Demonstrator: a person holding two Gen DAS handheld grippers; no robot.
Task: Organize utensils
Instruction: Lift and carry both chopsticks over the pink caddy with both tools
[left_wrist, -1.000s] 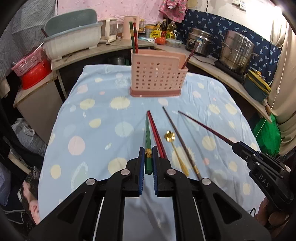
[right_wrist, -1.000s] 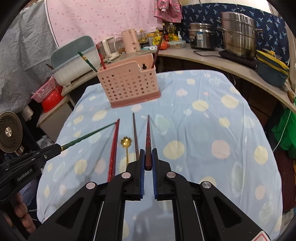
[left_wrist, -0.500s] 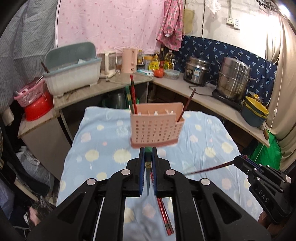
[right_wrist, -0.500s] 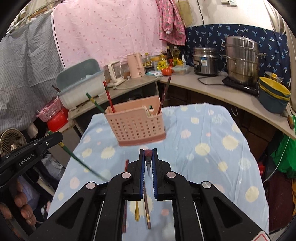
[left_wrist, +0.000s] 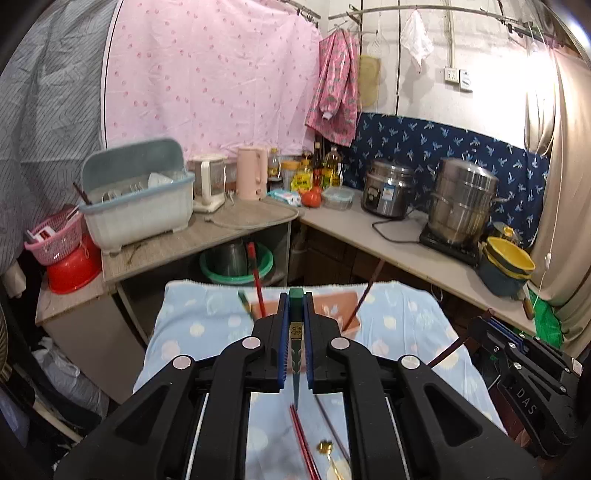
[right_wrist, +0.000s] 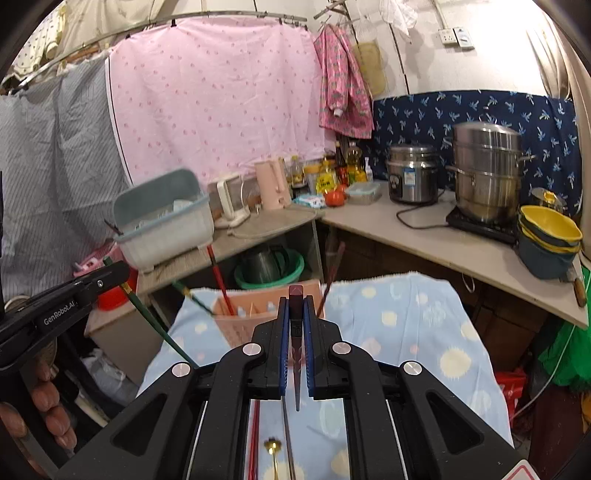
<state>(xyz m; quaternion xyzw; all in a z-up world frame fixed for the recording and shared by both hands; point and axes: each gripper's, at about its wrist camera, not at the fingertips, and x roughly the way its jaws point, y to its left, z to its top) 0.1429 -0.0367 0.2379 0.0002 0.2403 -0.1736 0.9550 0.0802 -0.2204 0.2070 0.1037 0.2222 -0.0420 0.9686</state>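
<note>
Both grippers are raised above the table (left_wrist: 406, 306), each carrying one chopstick. The left gripper (left_wrist: 295, 295) has its fingers (left_wrist: 283, 332) closed on a green chopstick (left_wrist: 295, 334), which stands nearly upright at the centre of the left view, its tip hanging down toward the cloth. The right gripper (right_wrist: 296, 297) is likewise closed on a dark red chopstick (right_wrist: 296, 332), tip down, at the centre of the right view

The pink holder (right_wrist: 236, 325) sits at the far end of the table, just behind both grippers in the middle of each frame. It already has three sticks in it: a red one (right_wrist: 218, 280) and a green one (right_wrist: 194, 297) at its left side, a brown one (right_wrist: 330, 275) at its right

Still lying on the cloth at the bottom of the frames are a red pair (left_wrist: 303, 443), a brown chopstick (right_wrist: 288, 439) and a gold spoon (right_wrist: 272, 448)

So I judge the job to be roughly half done: three pieces are stowed, two are lifted but not yet dropped into the holder, and about four are untouched on the table
</note>
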